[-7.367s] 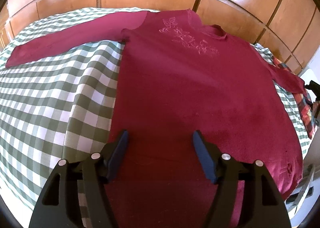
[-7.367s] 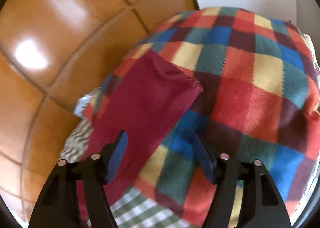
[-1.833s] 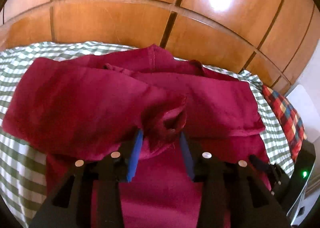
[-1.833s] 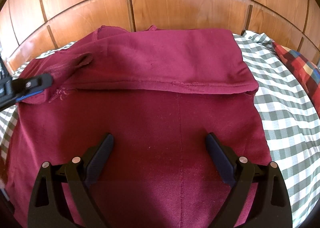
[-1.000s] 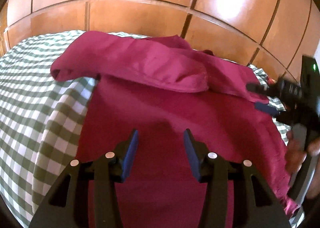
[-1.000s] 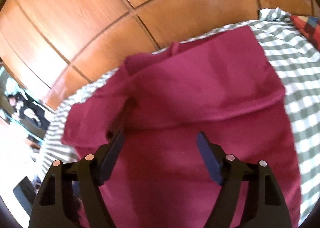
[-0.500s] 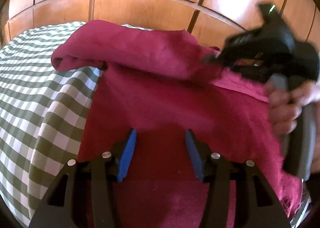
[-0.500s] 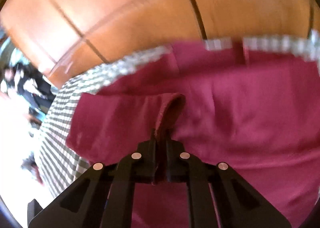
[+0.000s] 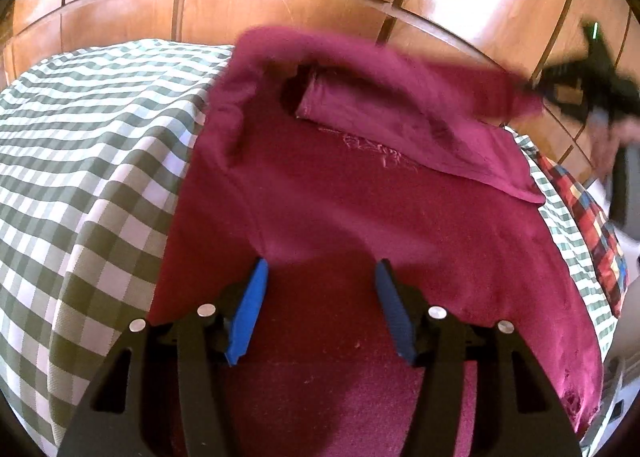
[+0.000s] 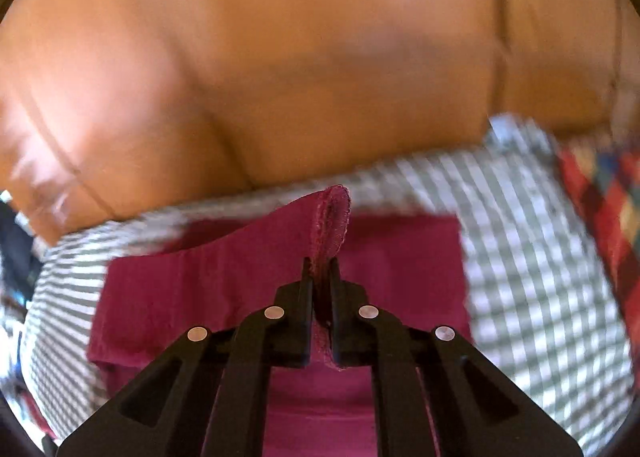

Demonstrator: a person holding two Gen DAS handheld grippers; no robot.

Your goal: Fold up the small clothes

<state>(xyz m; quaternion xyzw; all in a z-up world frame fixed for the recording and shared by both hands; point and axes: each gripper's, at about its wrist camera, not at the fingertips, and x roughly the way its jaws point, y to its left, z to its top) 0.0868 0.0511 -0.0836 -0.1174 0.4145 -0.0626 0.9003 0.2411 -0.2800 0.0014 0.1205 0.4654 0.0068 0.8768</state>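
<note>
Maroon knit top (image 9: 360,217) lies on the checked bedcover (image 9: 80,161), body flat at the near side, sleeve (image 9: 400,97) lifted across its far part toward the right. Right gripper (image 10: 321,269) has its pads pressed together on the sleeve cuff (image 10: 332,217). Left gripper (image 9: 320,297) hovers over the hem, jaws spread and just been widening, nothing between them. Step in hand, as judged: folding the sleeve inward (right view blurred). Next move calls for laying the cuff flat on the body, then releasing.
</note>
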